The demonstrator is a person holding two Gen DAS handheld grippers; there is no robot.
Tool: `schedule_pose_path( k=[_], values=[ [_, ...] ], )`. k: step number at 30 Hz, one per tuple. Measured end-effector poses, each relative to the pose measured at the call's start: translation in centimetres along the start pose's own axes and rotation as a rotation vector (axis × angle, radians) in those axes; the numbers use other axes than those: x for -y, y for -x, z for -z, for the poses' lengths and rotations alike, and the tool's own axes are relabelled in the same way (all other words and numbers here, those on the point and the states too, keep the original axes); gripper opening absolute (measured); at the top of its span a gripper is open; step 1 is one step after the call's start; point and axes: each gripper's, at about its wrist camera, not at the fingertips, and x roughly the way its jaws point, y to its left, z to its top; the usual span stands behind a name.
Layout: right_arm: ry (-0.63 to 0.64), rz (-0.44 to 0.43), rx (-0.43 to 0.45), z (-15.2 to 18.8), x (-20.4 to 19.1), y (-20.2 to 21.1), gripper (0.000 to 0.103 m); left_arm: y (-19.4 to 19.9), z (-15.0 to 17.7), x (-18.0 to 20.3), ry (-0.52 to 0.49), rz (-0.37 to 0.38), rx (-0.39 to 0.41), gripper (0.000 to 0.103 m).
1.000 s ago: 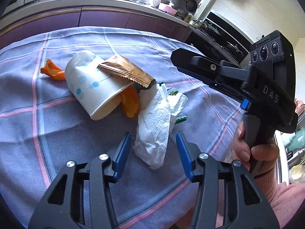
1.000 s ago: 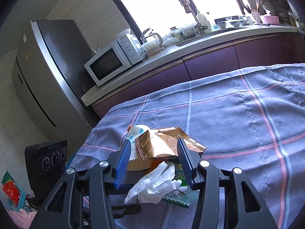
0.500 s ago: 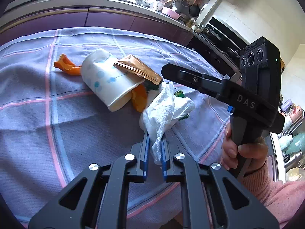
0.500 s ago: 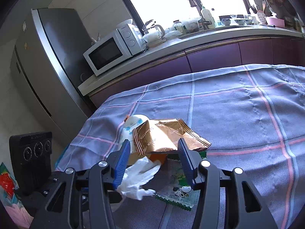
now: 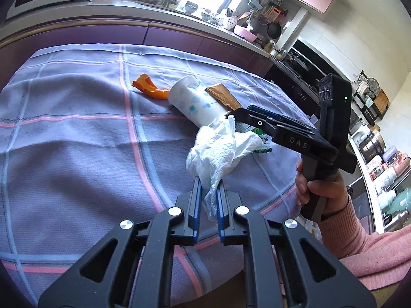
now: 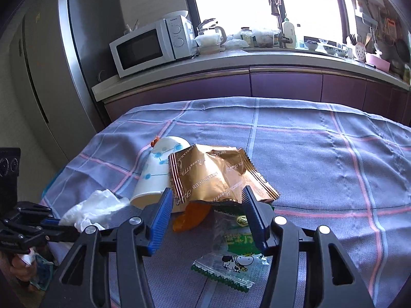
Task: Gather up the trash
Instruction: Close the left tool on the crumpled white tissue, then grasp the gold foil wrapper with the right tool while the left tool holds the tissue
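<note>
Left wrist view: left tongs [image 5: 207, 190] pinch the crumpled white paper tissue [image 5: 218, 151] — thin, it could tear. Right tongs [image 6: 205, 200] are spreading around the shiny gold snack wrapper [image 6: 215, 174] — slippery, not gripped.

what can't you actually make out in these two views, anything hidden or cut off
- Orange peel, right wrist view: mostly hidden under the gold wrapper.
- Paper cup, left wrist view: its mouth is hidden behind the crumpled tissue.
- Green wrapper, left wrist view: only an edge shows past the tissue and the right tool.
- Any bin for the trash: in neither view.
- Left tool: its body is cut off by the bottom edge.
</note>
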Motion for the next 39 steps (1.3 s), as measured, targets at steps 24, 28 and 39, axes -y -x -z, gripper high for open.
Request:
schedule_pose_path(
  k=[24,28,39],
  values=[
    [0.082,0.045,0.031,-1.2,0.0,0.4,0.026,2.5,1.2,-3.3,0.091,-0.055,0.034,0.011],
    [0.076,0.043,0.034,-1.5,0.0,0.3,0.017,2.6,1.2,-3.5,0.096,-0.06,0.039,0.011],
    [0.116,0.051,0.023,-2.2,-0.9,-0.3,0.02,3.0,1.6,-3.9,0.109,-0.07,0.047,0.011]
  ],
)
